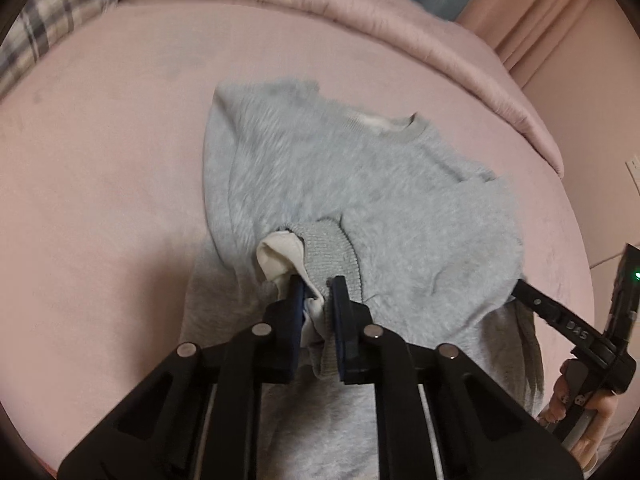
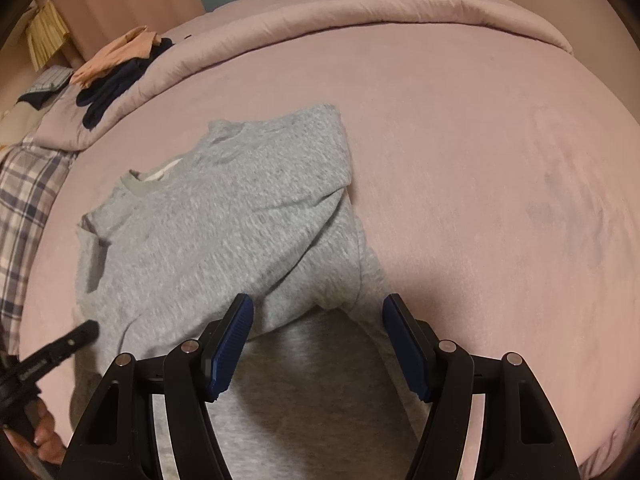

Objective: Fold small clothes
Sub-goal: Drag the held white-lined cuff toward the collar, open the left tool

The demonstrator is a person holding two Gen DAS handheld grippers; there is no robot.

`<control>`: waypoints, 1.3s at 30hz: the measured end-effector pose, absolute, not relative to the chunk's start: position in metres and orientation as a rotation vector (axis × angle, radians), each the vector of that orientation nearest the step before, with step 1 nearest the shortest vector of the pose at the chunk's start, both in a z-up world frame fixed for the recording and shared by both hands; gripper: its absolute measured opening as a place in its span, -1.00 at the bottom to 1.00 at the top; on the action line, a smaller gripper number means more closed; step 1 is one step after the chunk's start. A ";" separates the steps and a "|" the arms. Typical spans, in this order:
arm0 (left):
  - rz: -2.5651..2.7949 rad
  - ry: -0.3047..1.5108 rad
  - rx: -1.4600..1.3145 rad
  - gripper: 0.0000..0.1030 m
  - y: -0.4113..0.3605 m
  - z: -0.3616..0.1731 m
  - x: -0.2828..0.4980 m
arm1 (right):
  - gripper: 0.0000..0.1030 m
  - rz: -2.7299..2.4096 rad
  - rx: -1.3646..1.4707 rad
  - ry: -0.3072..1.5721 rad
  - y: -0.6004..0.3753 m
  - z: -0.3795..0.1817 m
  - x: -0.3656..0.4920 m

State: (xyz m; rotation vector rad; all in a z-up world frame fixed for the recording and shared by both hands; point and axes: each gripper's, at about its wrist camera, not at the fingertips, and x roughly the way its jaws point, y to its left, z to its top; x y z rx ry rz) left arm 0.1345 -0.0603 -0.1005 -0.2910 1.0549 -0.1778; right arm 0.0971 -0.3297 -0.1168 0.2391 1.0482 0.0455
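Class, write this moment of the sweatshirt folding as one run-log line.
left hand-held gripper: shut on sleeve cuff | right hand-held gripper: open, over sweatshirt | surface: pink bed

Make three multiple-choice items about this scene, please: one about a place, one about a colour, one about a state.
1. Where does the grey sweatshirt lie?
A. on the pink bed
B. on a chair
C. in a basket

2. What colour are the pads of the right gripper?
A. red
B. blue
C. white

3. What is the left gripper doing?
A. hanging open above the bed
B. clamped on the ribbed cuff
C. holding a sock

Answers: 1 A, pink bedding surrounds the sweatshirt. 2 B, both ridged pads show blue. 3 B, the cuff's grey rib and white lining sit pinched between its jaws.
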 end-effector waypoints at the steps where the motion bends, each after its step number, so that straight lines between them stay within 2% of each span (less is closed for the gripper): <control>1: -0.191 1.017 -0.274 -0.78 -0.063 -0.088 0.132 | 0.33 0.045 0.236 1.047 -0.330 -0.116 0.097; 7: -0.189 0.852 -0.151 -0.78 -0.070 -0.037 0.131 | 0.33 0.045 0.237 1.032 -0.329 -0.110 0.096; 10: -0.171 0.837 -0.113 -0.78 -0.068 -0.034 0.140 | 0.33 0.050 0.240 1.028 -0.328 -0.108 0.096; 13: -0.170 0.872 -0.105 -0.77 -0.067 -0.046 0.152 | 0.33 0.055 0.239 1.028 -0.326 -0.109 0.097; 19: -0.115 1.057 -0.130 -0.76 -0.053 -0.108 0.168 | 0.33 0.053 0.234 1.052 -0.324 -0.117 0.102; 22: -0.103 1.094 -0.159 -0.73 -0.048 -0.127 0.171 | 0.33 0.047 0.234 1.063 -0.325 -0.122 0.104; 39: -0.094 1.090 -0.193 -0.64 -0.043 -0.134 0.168 | 0.33 0.038 0.210 1.082 -0.326 -0.132 0.106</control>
